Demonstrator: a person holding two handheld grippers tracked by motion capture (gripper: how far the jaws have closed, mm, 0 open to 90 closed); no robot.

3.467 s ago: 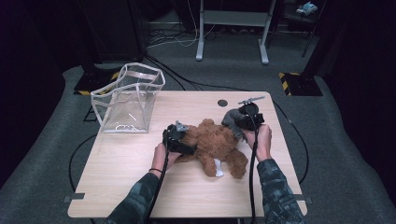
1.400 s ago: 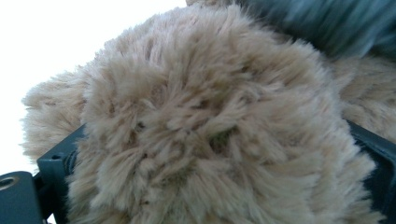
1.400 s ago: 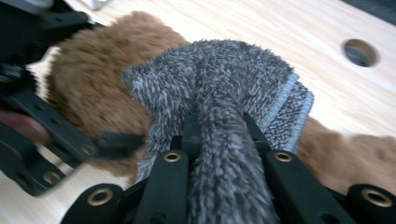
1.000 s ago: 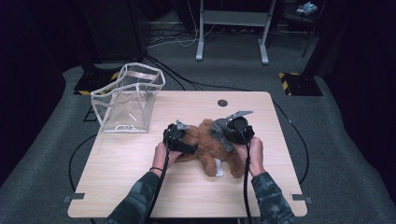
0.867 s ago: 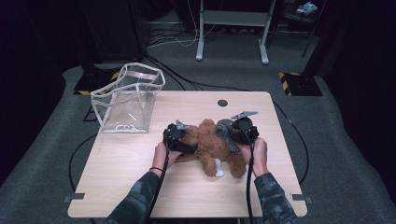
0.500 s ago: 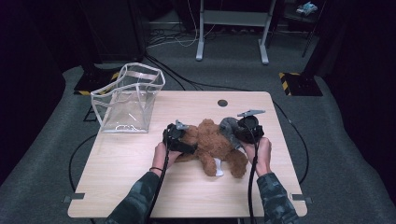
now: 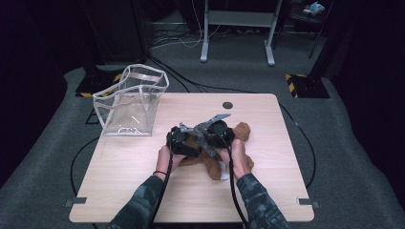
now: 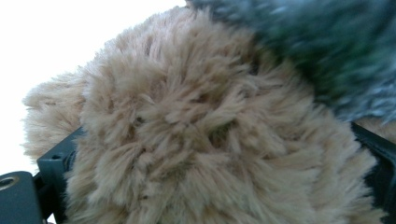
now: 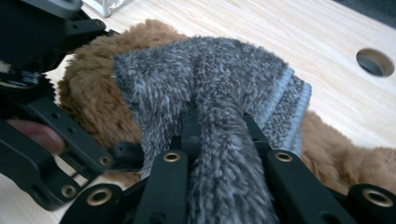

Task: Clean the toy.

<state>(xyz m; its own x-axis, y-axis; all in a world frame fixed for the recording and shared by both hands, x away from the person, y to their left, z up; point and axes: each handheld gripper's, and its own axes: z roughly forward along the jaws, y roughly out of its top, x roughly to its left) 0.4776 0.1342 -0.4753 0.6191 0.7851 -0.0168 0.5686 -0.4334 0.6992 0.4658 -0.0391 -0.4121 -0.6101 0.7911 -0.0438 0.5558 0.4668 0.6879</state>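
1. Right tool was seen clamped on a strip of grey fuzzy cloth, which ran up between its two black jaws and spread out over the brown plush toy.
2. Left tool was pressed into the plush toy; tan fur bulged between its jaws, whose black edges were seen at either side, so a grip on the toy was read.
3. In the high view the plush toy lay near the middle of the wooden surface, under and between both tools, with the right tool just beside the left one.
4. A white tag was seen at the toy's near edge, close to the right hand.
5. A clear plastic bag with pale trim stood upright at the far left corner of the surface, well apart from the toy; its mouth was open and nothing could be made out inside.
6. A round hole was noted in the surface beyond the toy.
7. A grey metal stand and black cables lay on the carpeted floor behind the surface.
8. Nothing stood between the toy and the bag.
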